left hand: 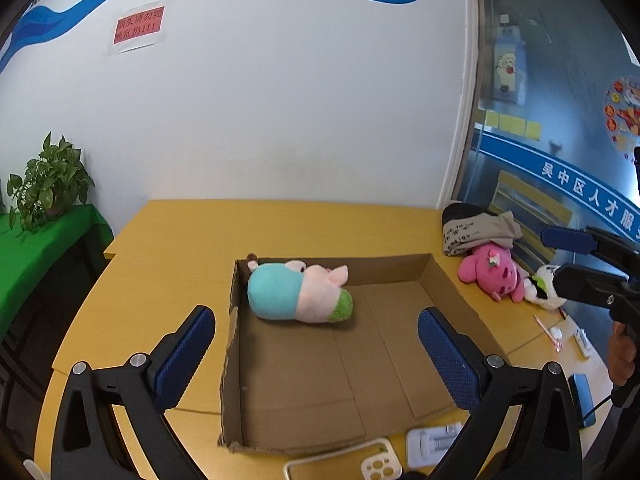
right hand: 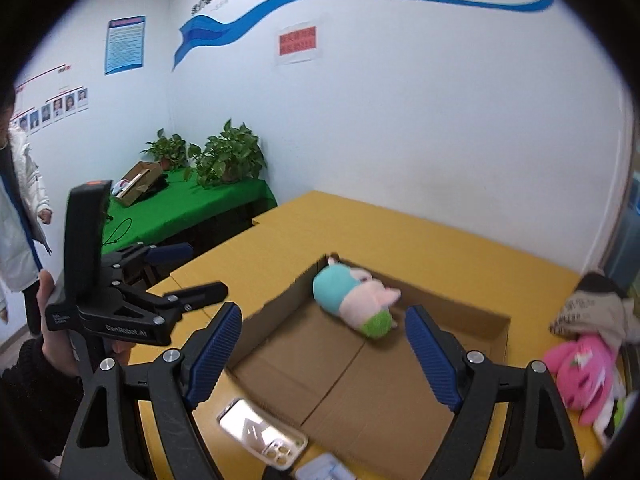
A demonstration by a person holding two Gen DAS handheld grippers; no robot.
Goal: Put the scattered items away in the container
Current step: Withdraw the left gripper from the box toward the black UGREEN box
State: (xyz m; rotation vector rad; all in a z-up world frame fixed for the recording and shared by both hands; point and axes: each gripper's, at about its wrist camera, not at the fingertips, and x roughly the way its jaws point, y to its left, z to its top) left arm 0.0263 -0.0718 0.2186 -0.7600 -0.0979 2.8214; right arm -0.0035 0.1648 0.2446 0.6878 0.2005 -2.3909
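We've got both grippers, left [left hand: 316, 354] and right [right hand: 322, 354], spread wide and holding nothing over the box [left hand: 448, 276]; one plush [left hand: 298, 296] lies inside, pink toy [left hand: 490, 272] outside.

The right gripper [right hand: 322, 344] hangs with its blue-padded jaws spread wide and empty above the shallow brown cardboard box [right hand: 472, 316] on the yellow table [right hand: 400, 232]. Inside the box, toward its 12 o'clock corner, lies a teal, pink and green plush toy [right hand: 352, 298]. At 9 o'clock the left gripper [right hand: 188, 274], hand-held, is parted and empty. A clear phone case [right hand: 262, 434] lies at 7 o'clock just outside the box. A pink plush toy [right hand: 586, 374] rests at 3 o'clock.
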